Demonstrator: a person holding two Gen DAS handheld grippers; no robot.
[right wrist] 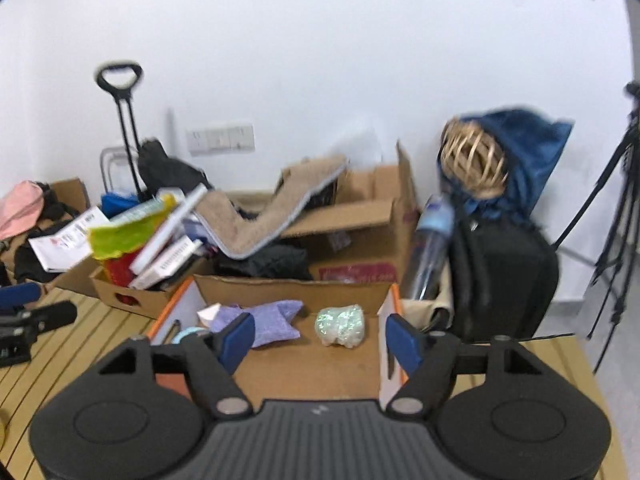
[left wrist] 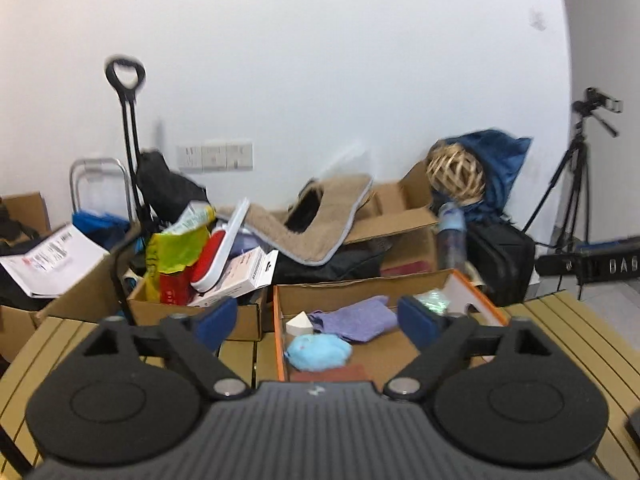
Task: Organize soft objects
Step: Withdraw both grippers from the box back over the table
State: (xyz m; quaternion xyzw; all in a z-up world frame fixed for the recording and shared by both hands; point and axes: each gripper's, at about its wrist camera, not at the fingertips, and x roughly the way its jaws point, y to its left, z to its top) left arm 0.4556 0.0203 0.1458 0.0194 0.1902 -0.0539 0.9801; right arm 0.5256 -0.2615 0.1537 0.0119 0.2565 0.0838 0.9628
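Observation:
An open orange-edged cardboard box (left wrist: 412, 350) (right wrist: 316, 364) stands on the slatted table. In it lie a purple cloth (left wrist: 360, 318) (right wrist: 268, 320), a light blue fluffy piece (left wrist: 318, 352), a white wedge sponge (left wrist: 299, 324) (right wrist: 209, 314) and a shiny green-white bundle (right wrist: 341, 326) (left wrist: 432, 302). My left gripper (left wrist: 316, 322) is open and empty, just before the box. My right gripper (right wrist: 320, 338) is open and empty over the box's near side. The left gripper's fingers (right wrist: 20, 294) show at the left of the right wrist view.
Behind the table stand cardboard boxes (left wrist: 192, 308) (right wrist: 360, 216) full of clutter, a tan mat (left wrist: 320, 224), a woven ball (right wrist: 474, 160) on blue fabric, a black bag (right wrist: 504, 280), a water bottle (right wrist: 430, 248), a trolley handle (left wrist: 126, 76) and a tripod (left wrist: 576, 184).

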